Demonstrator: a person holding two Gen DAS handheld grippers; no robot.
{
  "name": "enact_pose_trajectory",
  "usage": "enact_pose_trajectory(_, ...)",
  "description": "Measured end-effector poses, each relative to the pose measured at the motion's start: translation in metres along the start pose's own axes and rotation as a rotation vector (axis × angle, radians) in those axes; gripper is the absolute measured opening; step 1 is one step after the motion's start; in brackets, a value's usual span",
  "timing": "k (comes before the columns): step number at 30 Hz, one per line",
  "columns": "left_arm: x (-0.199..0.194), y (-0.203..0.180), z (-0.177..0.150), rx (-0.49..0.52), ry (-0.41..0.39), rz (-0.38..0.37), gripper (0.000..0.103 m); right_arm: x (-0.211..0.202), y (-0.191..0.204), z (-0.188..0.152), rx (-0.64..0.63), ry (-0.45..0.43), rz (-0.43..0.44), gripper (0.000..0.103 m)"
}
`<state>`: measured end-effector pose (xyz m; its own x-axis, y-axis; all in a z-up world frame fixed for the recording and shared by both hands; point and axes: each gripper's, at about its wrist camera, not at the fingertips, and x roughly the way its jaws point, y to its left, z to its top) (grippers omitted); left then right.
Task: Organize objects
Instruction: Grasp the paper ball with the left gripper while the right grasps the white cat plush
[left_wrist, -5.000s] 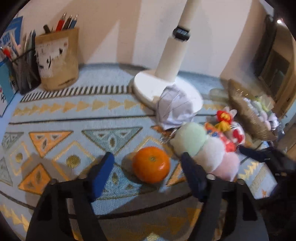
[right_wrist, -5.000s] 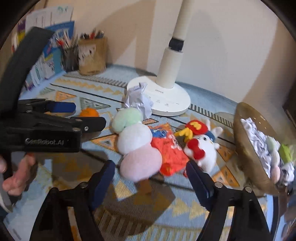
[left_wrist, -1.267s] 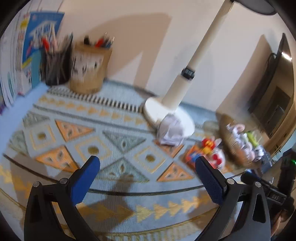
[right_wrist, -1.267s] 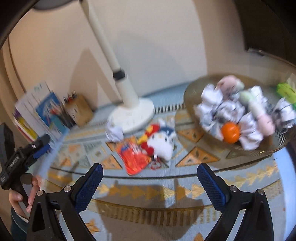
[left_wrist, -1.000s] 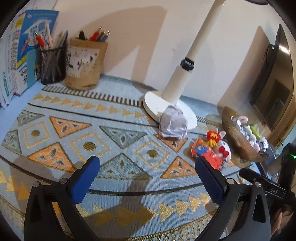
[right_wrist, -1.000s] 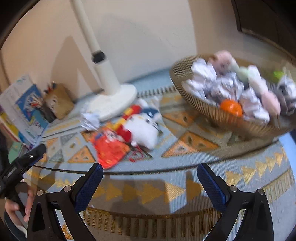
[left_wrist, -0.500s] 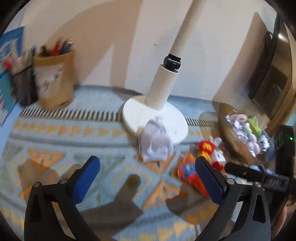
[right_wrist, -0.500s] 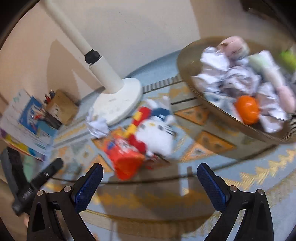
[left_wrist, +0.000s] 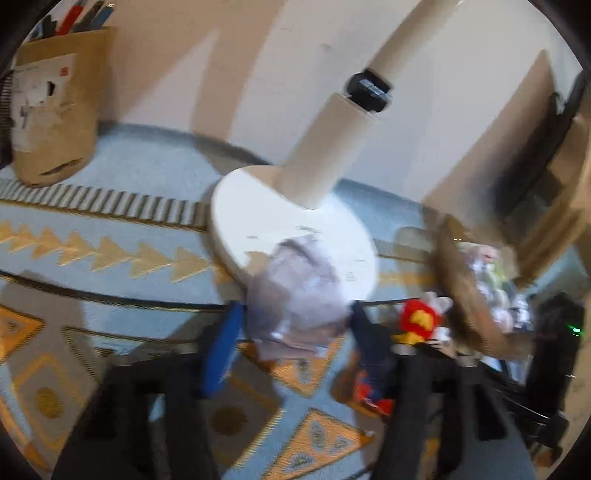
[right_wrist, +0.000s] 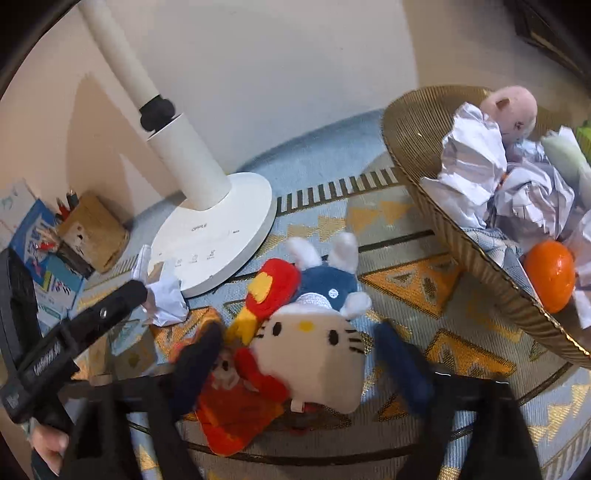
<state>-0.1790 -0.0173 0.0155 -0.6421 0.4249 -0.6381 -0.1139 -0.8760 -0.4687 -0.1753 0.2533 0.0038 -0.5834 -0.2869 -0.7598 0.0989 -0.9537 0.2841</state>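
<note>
My left tool is closing around the paper ball, low in the middle. My right tool is closing around the cat toy. I cannot tell if either squeezes yet.

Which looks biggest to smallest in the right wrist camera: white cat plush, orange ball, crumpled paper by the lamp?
1. White cat plush, though nearest the camera.
2. Orange ball and crumpled paper: too alike to rank.

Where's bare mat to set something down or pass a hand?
Free: mat between pen holder and lamp base; strip between plush cat and basket. Crowded: lamp-base front, with crumpled paper, plush and orange pouch; basket full.
</note>
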Motion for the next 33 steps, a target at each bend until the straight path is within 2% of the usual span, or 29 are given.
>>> enact_pose_trajectory(4, -0.006, -0.006, -0.003, 0.022, -0.017, 0.019, 0.048, -0.004, 0.001, -0.005, -0.006, -0.018, -0.003, 0.056)
enact_pose_trajectory(7, -0.016, -0.013, -0.008, 0.051, -0.051, 0.039, 0.047, -0.014, 0.0, -0.004, -0.007, -0.071, 0.045, 0.056)
enact_pose_trajectory(9, -0.026, -0.02, -0.013, 0.083, -0.047, 0.053, 0.047, -0.024, 0.004, -0.006, -0.033, -0.113, 0.078, 0.056)
enact_pose_trajectory(11, -0.04, -0.024, -0.02, 0.077, -0.041, 0.036, 0.047, -0.026, 0.01, -0.009, -0.067, -0.114, 0.086, 0.056)
enact_pose_trajectory(13, -0.062, -0.026, -0.031, 0.071, -0.018, 0.011, 0.047, -0.035, 0.02, -0.015, -0.114, -0.136, 0.069, 0.056)
enact_pose_trajectory(15, -0.082, -0.03, -0.046, 0.079, 0.013, 0.026, 0.047, -0.05, 0.029, -0.024, -0.158, -0.166, 0.048, 0.056)
enact_pose_trajectory(18, -0.106, -0.031, -0.078, 0.029, 0.041, 0.034, 0.047, -0.073, 0.034, -0.045, -0.193, -0.123, 0.119, 0.056)
enact_pose_trajectory(21, -0.114, -0.032, -0.107, 0.011, 0.038, 0.024, 0.048, -0.087, 0.033, -0.077, -0.24, 0.016, 0.217, 0.056)
enact_pose_trajectory(23, -0.111, -0.035, -0.118, 0.041, 0.032, 0.056, 0.048, -0.098, 0.028, -0.099, -0.255, 0.005, 0.206, 0.057)
enact_pose_trajectory(25, -0.112, -0.032, -0.126, 0.036, 0.007, 0.036, 0.048, -0.099, 0.022, -0.111, -0.262, 0.012, 0.171, 0.058)
enact_pose_trajectory(26, -0.114, -0.03, -0.127, 0.031, 0.002, 0.033, 0.048, -0.097, 0.016, -0.116, -0.249, 0.034, 0.177, 0.059)
enact_pose_trajectory(27, -0.117, -0.028, -0.126, 0.022, -0.013, 0.029, 0.048, -0.093, 0.011, -0.118, -0.233, 0.064, 0.196, 0.069)
enact_pose_trajectory(29, -0.121, -0.024, -0.127, 0.004, -0.033, 0.009, 0.048, -0.088, 0.002, -0.117, -0.196, 0.104, 0.24, 0.076)
enact_pose_trajectory(30, -0.121, -0.022, -0.126, -0.008, -0.03, 0.001, 0.048, -0.09, -0.002, -0.116, -0.178, 0.102, 0.248, 0.086)
enact_pose_trajectory(33, -0.121, -0.02, -0.127, -0.021, -0.026, -0.009, 0.048, -0.09, -0.01, -0.118, -0.147, 0.092, 0.258, 0.092)
